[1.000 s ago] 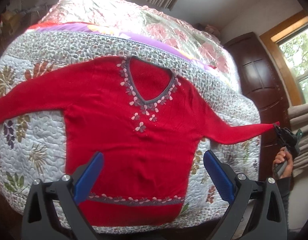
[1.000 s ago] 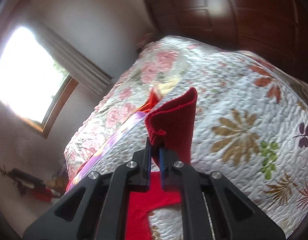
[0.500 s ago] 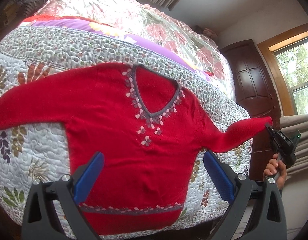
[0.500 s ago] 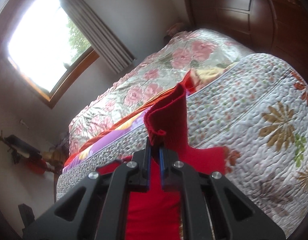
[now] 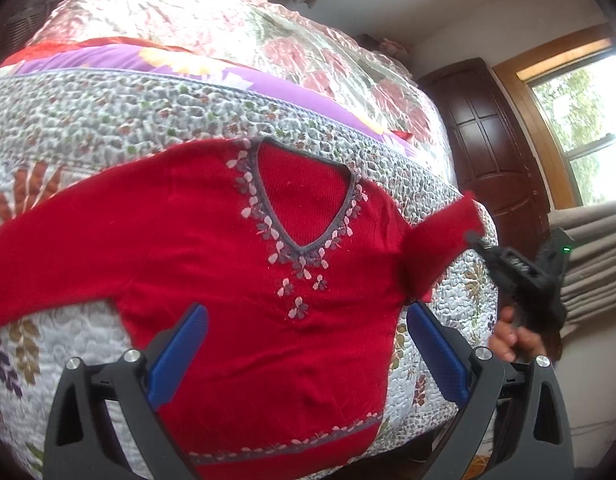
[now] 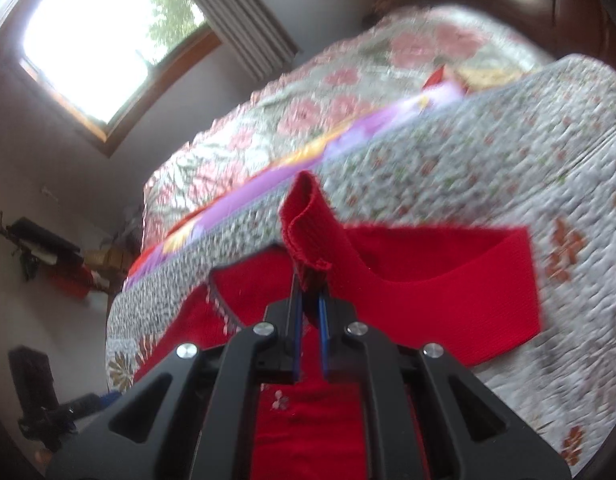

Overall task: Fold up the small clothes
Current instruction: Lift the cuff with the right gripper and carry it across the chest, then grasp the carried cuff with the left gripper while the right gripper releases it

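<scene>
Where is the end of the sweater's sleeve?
The sleeve cuff is pinched in the right gripper, lifted above the red sweater near its V-neck, over the quilt.

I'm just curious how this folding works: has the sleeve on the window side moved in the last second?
Yes. The right hand-held gripper has carried the sleeve cuff inward toward the sweater's neckline, off the dark wardrobe.

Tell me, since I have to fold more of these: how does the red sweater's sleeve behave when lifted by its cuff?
Probably floppy: the sleeve bends and drapes from the right gripper, whose jaws pinch the cuff. Likely light, since that small pinch holds it up. The knit sweater looks soft and clings to the quilt, so it should not slide much.
</scene>
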